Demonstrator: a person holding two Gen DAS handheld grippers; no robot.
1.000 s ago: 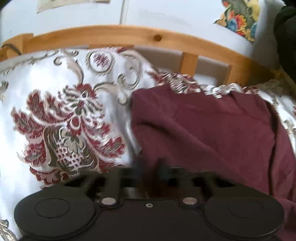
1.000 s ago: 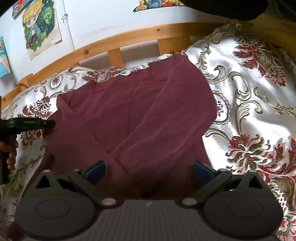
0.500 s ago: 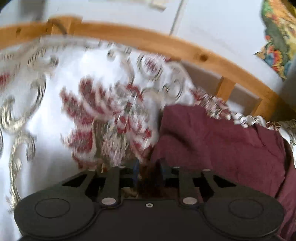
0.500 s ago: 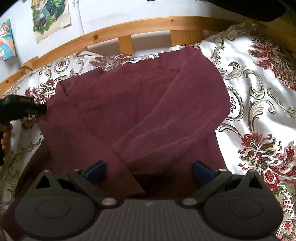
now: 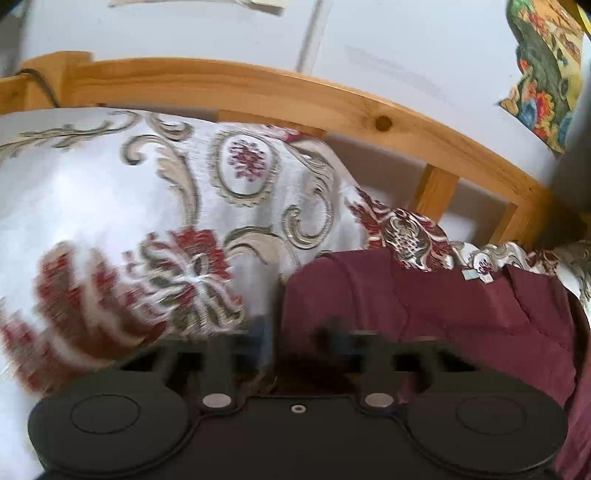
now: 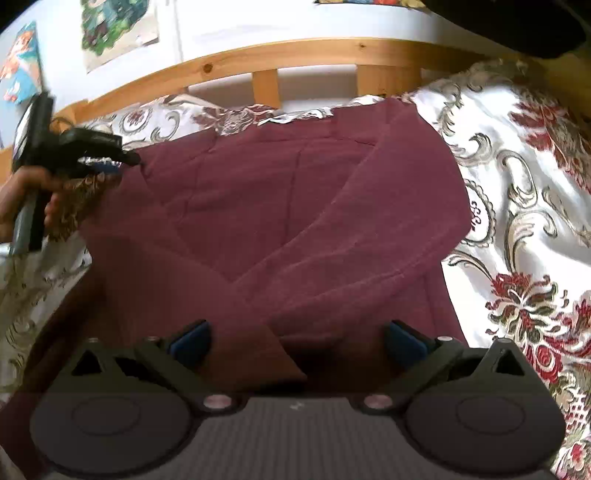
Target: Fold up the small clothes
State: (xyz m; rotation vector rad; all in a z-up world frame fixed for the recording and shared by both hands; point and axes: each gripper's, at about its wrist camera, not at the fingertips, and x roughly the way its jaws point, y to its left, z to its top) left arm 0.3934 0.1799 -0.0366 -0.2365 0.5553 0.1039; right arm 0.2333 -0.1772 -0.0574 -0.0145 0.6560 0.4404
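A maroon long-sleeved top (image 6: 295, 192) lies flat on the bed with both sleeves crossed over its front. In the left wrist view the maroon top (image 5: 443, 317) fills the lower right. My left gripper (image 5: 297, 332) is blurred and its jaws are closing, with maroon cloth between them at the top's left edge. From the right wrist view the left gripper (image 6: 125, 160) is at the top's left shoulder, held by a hand (image 6: 22, 192). My right gripper (image 6: 297, 341) stands open over the hem, its blue pads (image 6: 190, 341) wide apart and nothing pinched.
A white bedspread (image 6: 517, 206) with red flowers and gold scrolls covers the bed; the same bedspread (image 5: 110, 221) fills the left wrist view. A wooden headboard (image 6: 317, 51) runs along the far side, below a wall with posters (image 6: 118, 33).
The left gripper has moved along the top's left side towards the headboard, up to the shoulder. The right gripper has kept its place, still open.
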